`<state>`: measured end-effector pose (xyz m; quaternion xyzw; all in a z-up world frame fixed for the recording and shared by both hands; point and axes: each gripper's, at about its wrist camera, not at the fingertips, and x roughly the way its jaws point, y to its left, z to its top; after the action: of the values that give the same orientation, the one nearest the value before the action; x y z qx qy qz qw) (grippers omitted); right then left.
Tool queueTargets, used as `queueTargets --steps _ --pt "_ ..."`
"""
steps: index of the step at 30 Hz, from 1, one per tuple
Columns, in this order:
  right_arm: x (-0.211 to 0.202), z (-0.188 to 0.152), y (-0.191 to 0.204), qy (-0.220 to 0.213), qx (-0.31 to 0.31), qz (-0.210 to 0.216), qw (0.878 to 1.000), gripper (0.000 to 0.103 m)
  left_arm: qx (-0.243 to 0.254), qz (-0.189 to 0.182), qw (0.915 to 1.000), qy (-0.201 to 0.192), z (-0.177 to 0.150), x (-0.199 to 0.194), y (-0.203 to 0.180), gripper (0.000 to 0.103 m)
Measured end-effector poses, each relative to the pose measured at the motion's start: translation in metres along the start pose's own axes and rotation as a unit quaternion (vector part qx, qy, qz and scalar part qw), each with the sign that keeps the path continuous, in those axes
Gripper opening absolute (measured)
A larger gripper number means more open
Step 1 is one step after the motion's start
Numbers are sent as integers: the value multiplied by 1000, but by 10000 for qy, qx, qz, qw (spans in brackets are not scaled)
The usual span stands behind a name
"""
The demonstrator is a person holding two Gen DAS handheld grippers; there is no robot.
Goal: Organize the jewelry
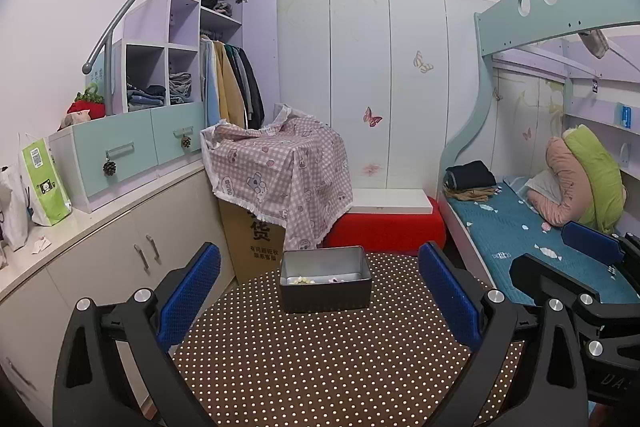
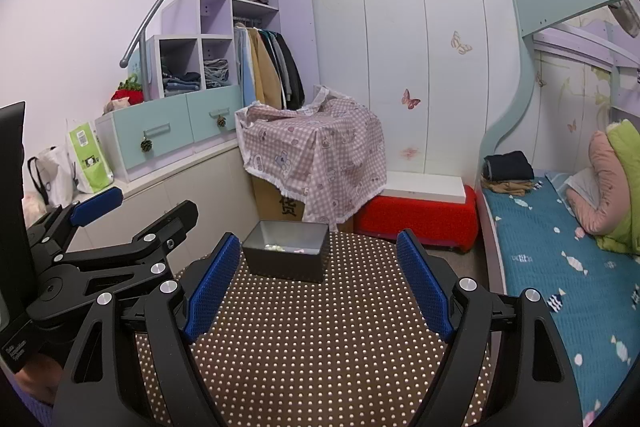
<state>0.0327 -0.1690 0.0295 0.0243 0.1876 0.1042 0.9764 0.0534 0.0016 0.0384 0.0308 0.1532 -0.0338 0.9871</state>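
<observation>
My left gripper (image 1: 320, 299) and right gripper (image 2: 320, 283) hover with jaws wide apart, holding nothing, over a brown polka-dot tablecloth (image 1: 320, 359). Ahead on it sits the dark metal box (image 1: 326, 281) containing small pale jewelry pieces (image 1: 298, 281). Beyond: a gingham-draped carton (image 1: 280, 167), a red bench (image 1: 384, 227) and a bunk bed (image 1: 520, 227).

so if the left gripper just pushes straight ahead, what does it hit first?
Probably the metal tin on the dotted tablecloth; it sits centred ahead of the open left gripper, nothing between, though depth is unclear.
</observation>
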Motion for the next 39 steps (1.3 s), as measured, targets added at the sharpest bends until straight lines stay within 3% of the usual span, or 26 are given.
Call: queueTargets --steps 18,25,39 --pt "-2 1 1 -15 7 -8 10000 78 7 -39 10000 52 -4 1 -1 96" --pt "-4 2 1 -36 11 -4 10000 78 56 22 9999 -147 -6 -3 -5 96" --pt "-6 5 2 -47 0 -11 10000 78 65 50 9998 -173 -6 -6 -5 96"
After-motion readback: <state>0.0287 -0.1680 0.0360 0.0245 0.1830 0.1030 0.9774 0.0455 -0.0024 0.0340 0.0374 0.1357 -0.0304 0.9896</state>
